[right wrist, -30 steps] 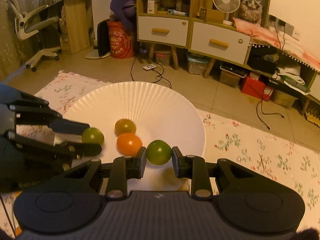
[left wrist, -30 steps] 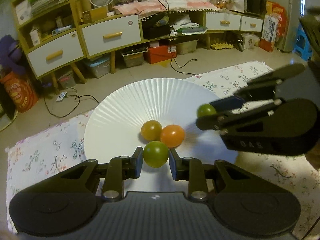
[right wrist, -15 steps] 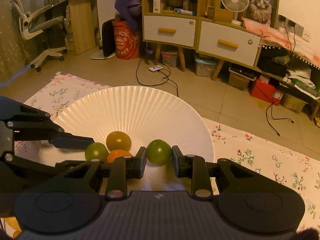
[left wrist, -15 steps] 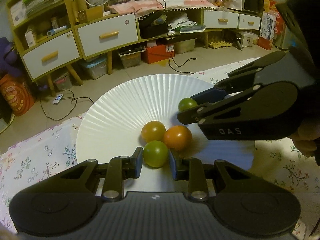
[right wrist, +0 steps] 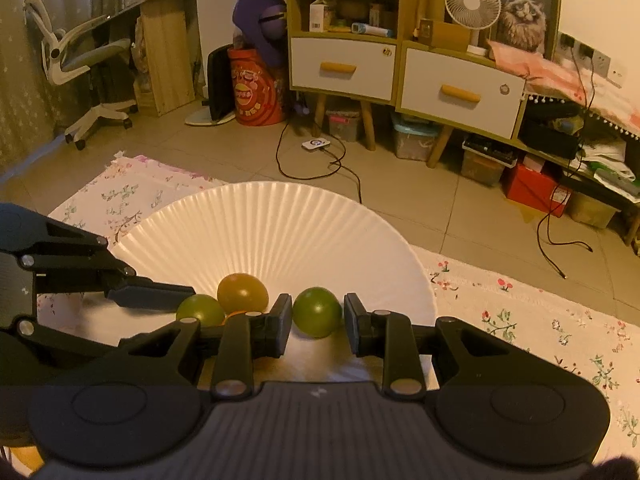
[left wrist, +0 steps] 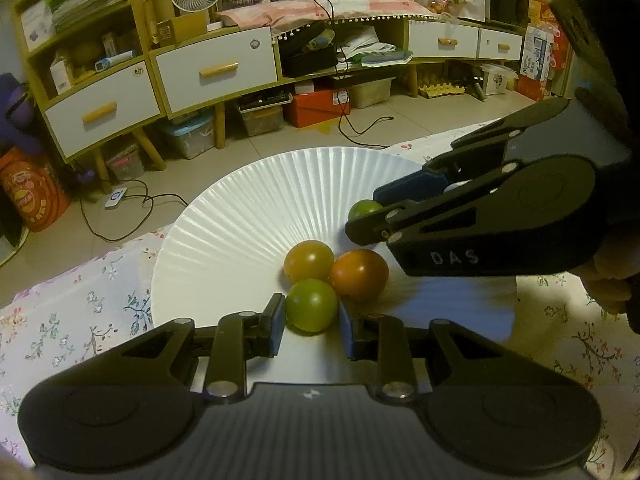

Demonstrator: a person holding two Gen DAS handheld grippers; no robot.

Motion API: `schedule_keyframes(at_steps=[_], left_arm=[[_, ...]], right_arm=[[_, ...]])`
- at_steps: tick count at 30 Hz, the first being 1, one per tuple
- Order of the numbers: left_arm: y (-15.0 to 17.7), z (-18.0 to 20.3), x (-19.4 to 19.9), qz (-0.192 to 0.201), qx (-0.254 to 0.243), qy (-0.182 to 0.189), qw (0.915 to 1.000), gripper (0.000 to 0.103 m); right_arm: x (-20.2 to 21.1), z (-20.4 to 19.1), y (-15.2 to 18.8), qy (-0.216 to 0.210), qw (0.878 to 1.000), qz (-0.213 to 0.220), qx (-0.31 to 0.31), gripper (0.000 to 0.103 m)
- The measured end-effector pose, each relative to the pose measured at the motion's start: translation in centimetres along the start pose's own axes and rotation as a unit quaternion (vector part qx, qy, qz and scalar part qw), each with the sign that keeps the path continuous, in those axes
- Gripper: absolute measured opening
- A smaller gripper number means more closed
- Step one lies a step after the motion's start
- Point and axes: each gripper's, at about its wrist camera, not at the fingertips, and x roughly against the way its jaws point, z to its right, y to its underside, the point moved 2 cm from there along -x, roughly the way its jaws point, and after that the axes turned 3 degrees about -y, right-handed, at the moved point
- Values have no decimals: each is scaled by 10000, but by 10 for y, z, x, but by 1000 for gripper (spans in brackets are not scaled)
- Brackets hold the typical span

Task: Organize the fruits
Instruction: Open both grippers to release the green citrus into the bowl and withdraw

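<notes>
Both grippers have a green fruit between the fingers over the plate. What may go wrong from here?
1. The left gripper releases its green fruit against two others; these may roll.
2. The right gripper is close by, so the tools may collide.
3. Its fruit may roll off the paper plate.
</notes>
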Motion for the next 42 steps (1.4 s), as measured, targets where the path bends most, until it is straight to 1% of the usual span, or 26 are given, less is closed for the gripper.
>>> schedule_keyframes(at_steps=[3, 5, 7, 11, 13, 19, 21, 23, 26, 28, 30, 33, 35, 40, 42], left_arm=[[0, -1, 2, 6, 22, -22, 10000, 18], [-2, 0, 3, -1, 20, -27, 10000, 20], [-2, -1, 5, 3, 5, -41, 10000, 26], [-2, 0, 8, -16, -7, -45, 10000, 35], [-2, 1, 11, -27, -41, -54, 10000, 39], [-1, 6, 25, -6, -119, -102, 9999, 52], [0, 6, 30, -18, -108, -105, 9999, 55], [1, 7, 35, -46, -83, -91, 9999, 57], [4, 8, 44, -58, -77, -94, 9999, 61], [7, 10, 50, -52, -84, -117, 9999, 68], [9, 11, 57, -33, -80, -134, 9999, 72], [15, 12, 67, -60, -56, -118, 9999, 75], [18, 13, 73, -61, -41, -136, 9999, 77], [29, 14, 88, -112, -21, -171, 9998, 86], [33, 14, 93, -111, -50, -221, 9997, 88]], right_arm=[[3, 1, -2, -29, 10000, 19, -46, 32], [6, 1, -3, 13, 10000, 46, -63, 34], [10, 3, -4, 41, 9999, 64, -103, 36], [17, 4, -3, 107, 9998, 78, -154, 44], [20, 3, -2, 149, 9997, 75, -155, 44], [35, 0, 2, 231, 9996, 51, -168, 52], [41, -2, 4, 246, 9995, 35, -172, 60], [47, -4, 5, 270, 9995, 40, -158, 64], [57, -8, 8, 291, 9995, 42, -129, 67], [64, -11, 9, 318, 9994, 44, -121, 70], [69, -15, 11, 356, 9993, 35, -122, 74], [77, -21, 12, 352, 9993, 7, -127, 78], [81, -27, 15, 345, 9993, -3, -108, 79], [91, -36, 20, 326, 9994, -30, -61, 83], [97, -41, 24, 353, 9994, -36, -53, 87]])
